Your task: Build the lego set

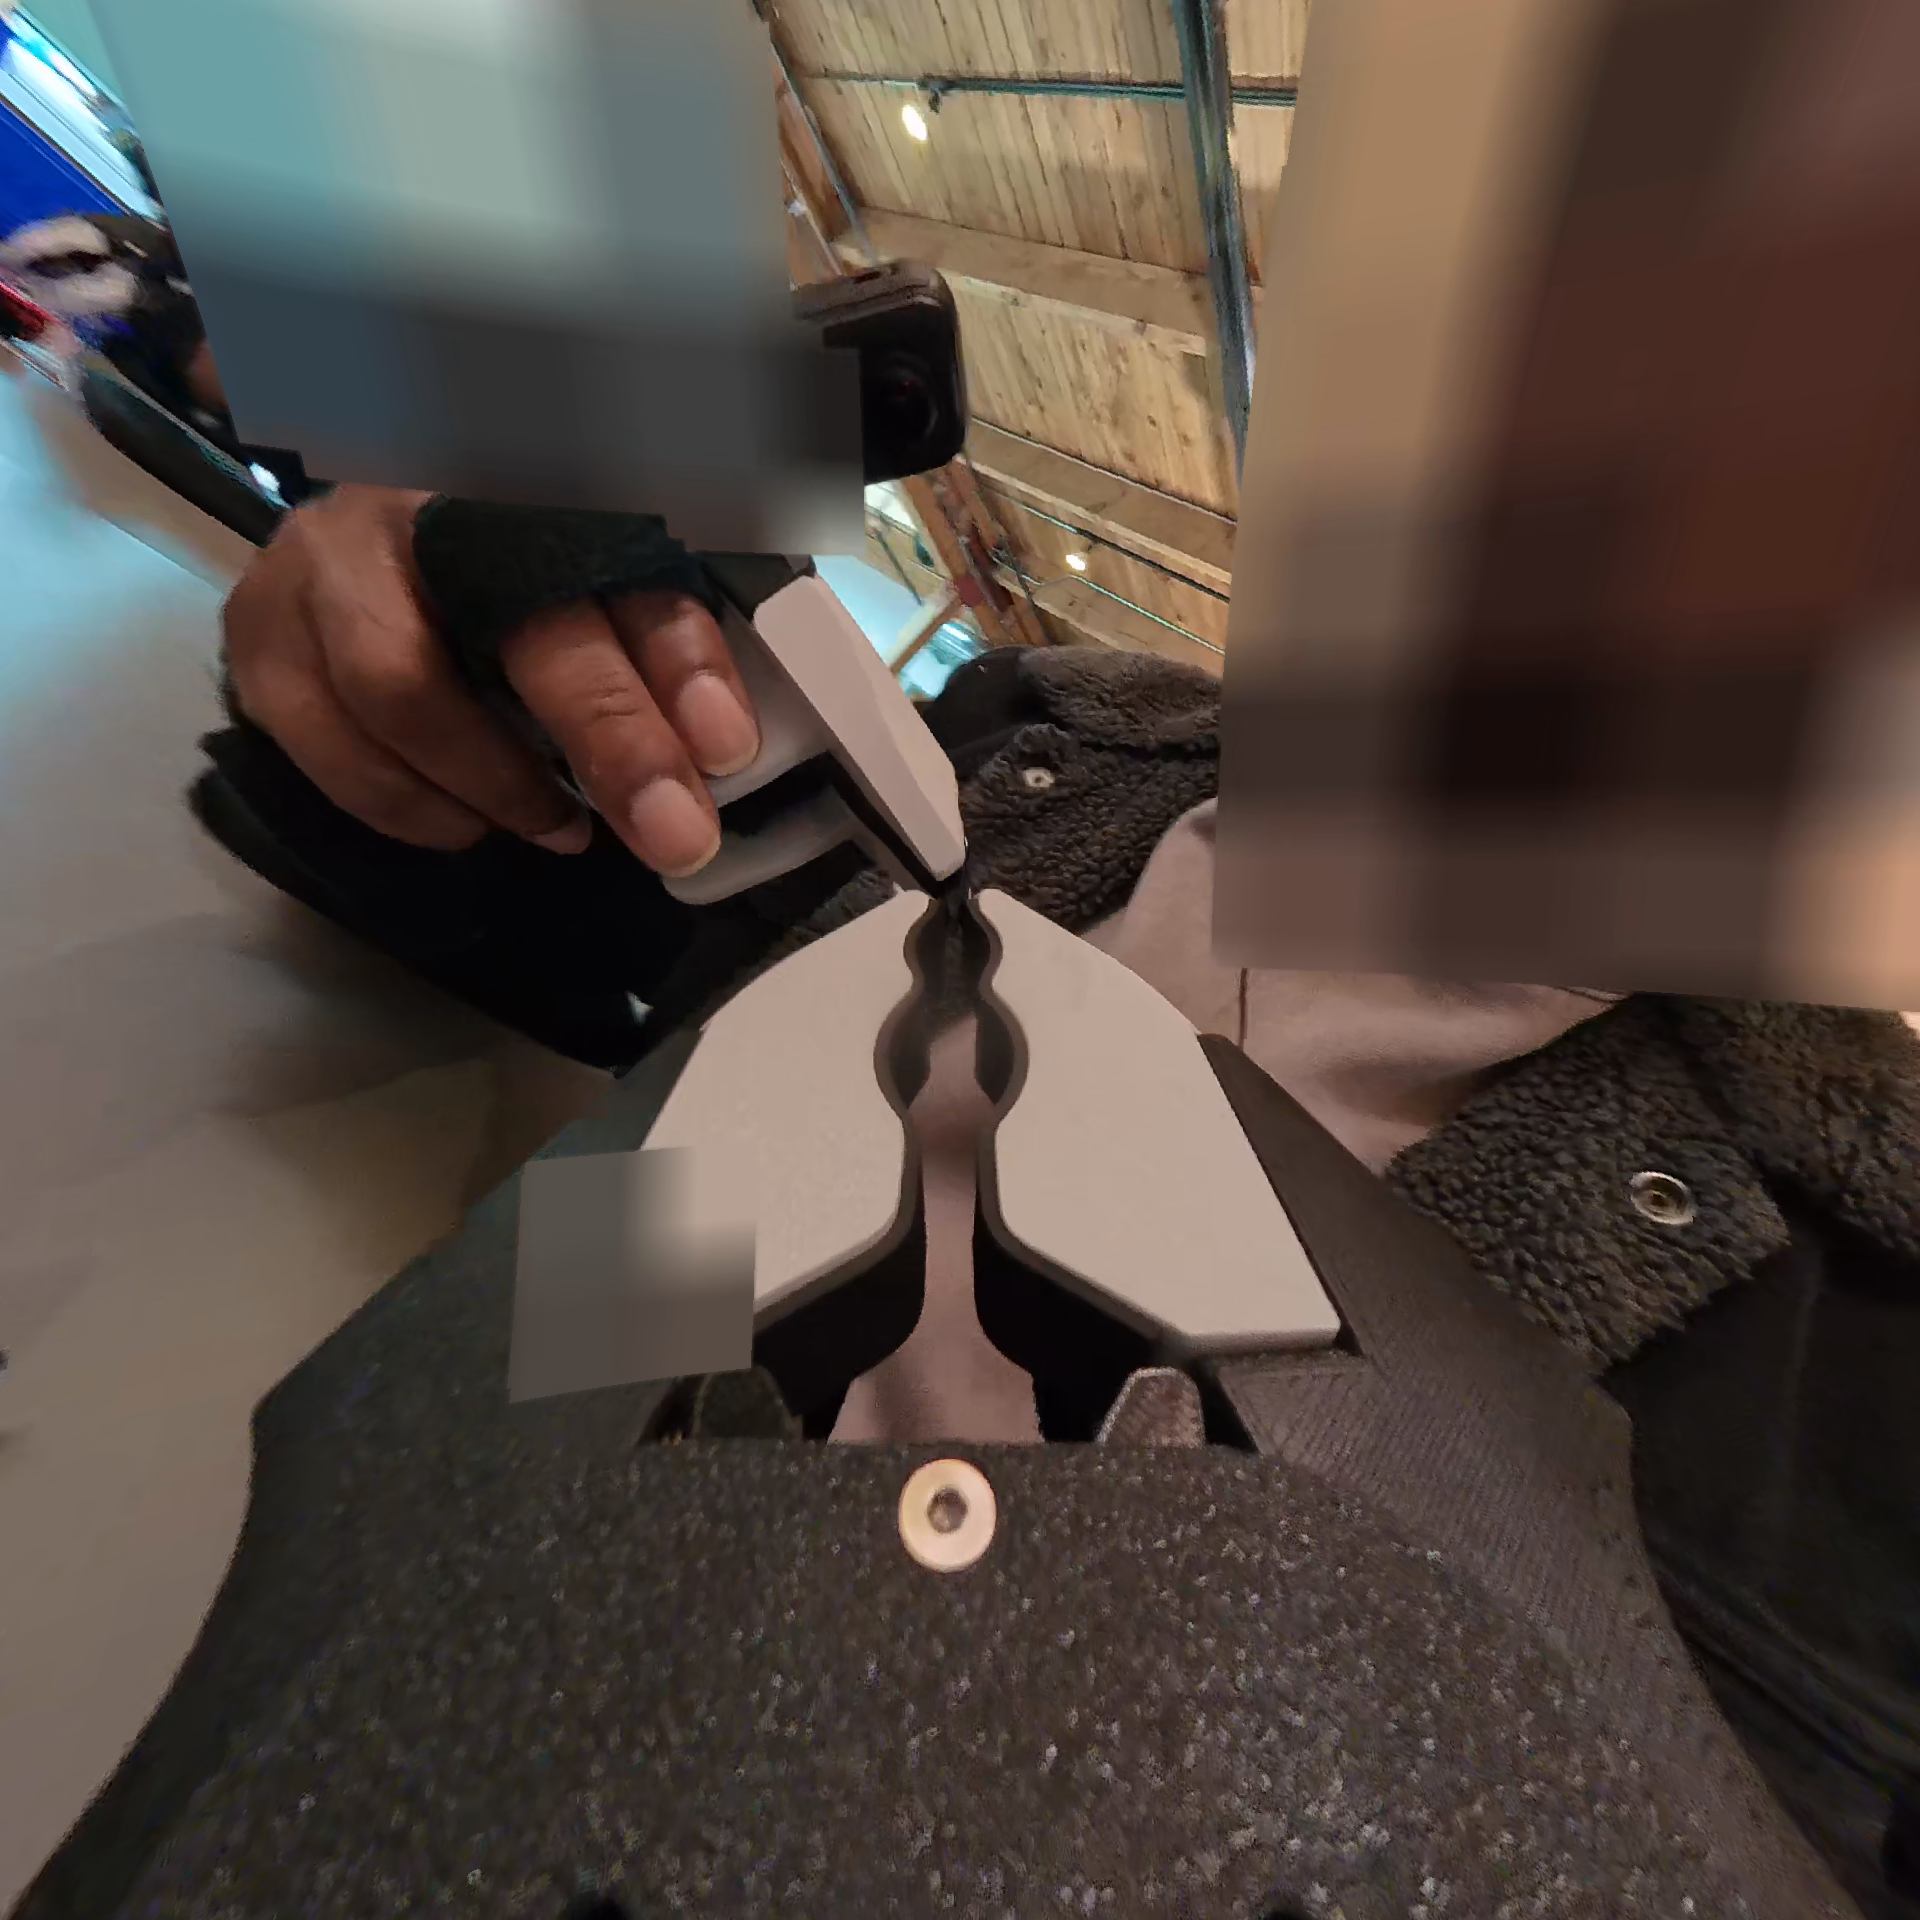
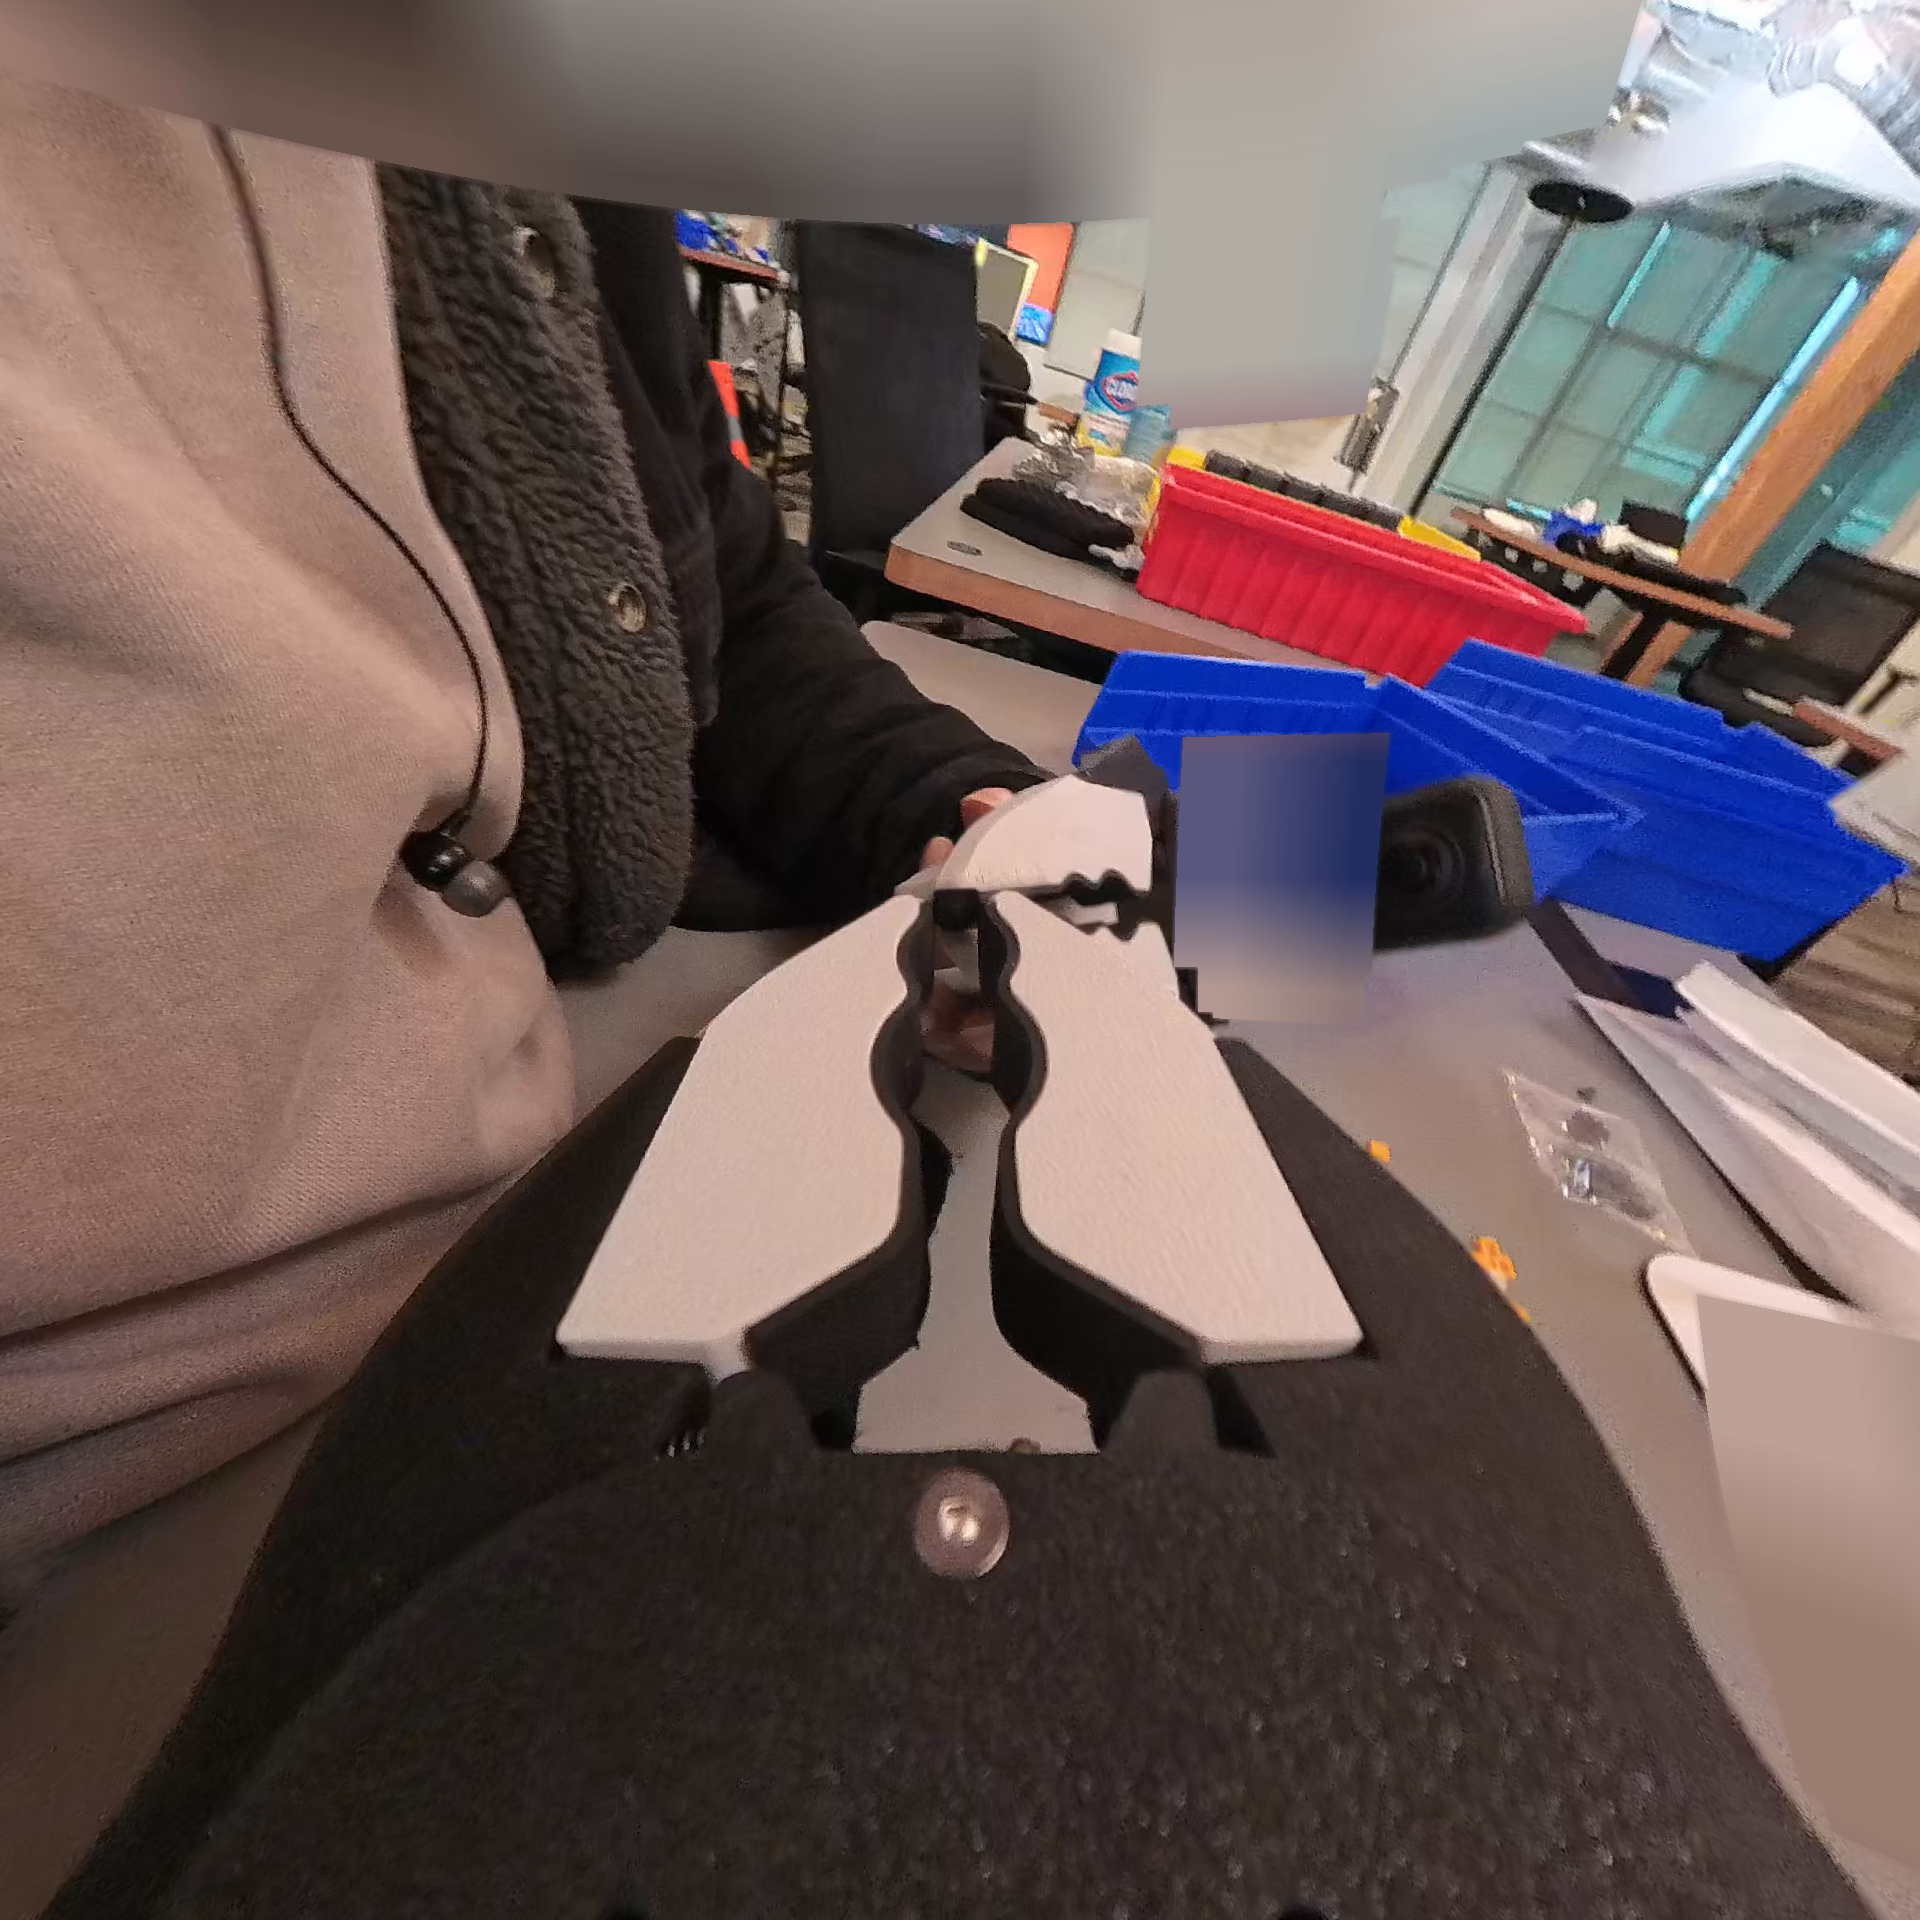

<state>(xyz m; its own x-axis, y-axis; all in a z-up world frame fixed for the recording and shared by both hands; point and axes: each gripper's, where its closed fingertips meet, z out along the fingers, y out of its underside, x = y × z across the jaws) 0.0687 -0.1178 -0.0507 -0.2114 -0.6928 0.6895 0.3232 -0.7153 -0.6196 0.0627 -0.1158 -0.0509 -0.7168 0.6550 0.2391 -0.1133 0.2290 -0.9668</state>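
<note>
From the left wrist, the left gripper (image 1: 951, 914) pinches a tiny dark piece (image 1: 948, 906) at its tips, meeting the right gripper (image 1: 940, 868), seemingly to join parts. From the right wrist, the right gripper (image 2: 956, 920), nearly closed, grips a small black piece (image 2: 953, 912); loose orange bits (image 2: 1491, 1252) lie on the table (image 2: 1455, 1049).

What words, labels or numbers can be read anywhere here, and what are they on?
White tub at the back: it carries a blue label with writing, which I will not quote.
Red bin: no writing shows.
Blue bins: no writing shows.
</note>
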